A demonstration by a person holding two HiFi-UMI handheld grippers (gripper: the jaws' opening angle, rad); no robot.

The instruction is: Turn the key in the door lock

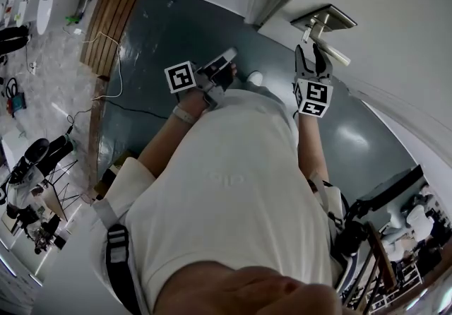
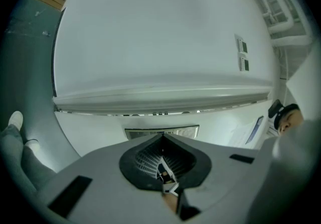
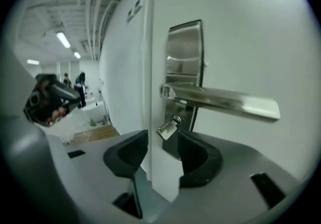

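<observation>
A silver key (image 3: 168,128) sticks out of the lock just below the lever handle (image 3: 220,100) on the steel lock plate (image 3: 184,57) of a white door (image 3: 241,27). My right gripper (image 3: 163,142) is open. Its black pads stand on either side of the key without pressing on it. In the head view the right gripper (image 1: 313,52) points up at the lever handle (image 1: 332,52) and the lock plate (image 1: 326,19). My left gripper (image 1: 227,59) hangs apart to the left over the floor. In its own view the left gripper (image 2: 163,137) is shut, with nothing between the pads.
The door's free edge (image 3: 149,67) runs right in front of the right jaws. A dark teal floor (image 1: 155,38) lies below, with wooden boards (image 1: 113,17) and cables at far left. A white shoe (image 1: 255,78) is on the floor. Equipment clutter (image 1: 32,172) fills the left side.
</observation>
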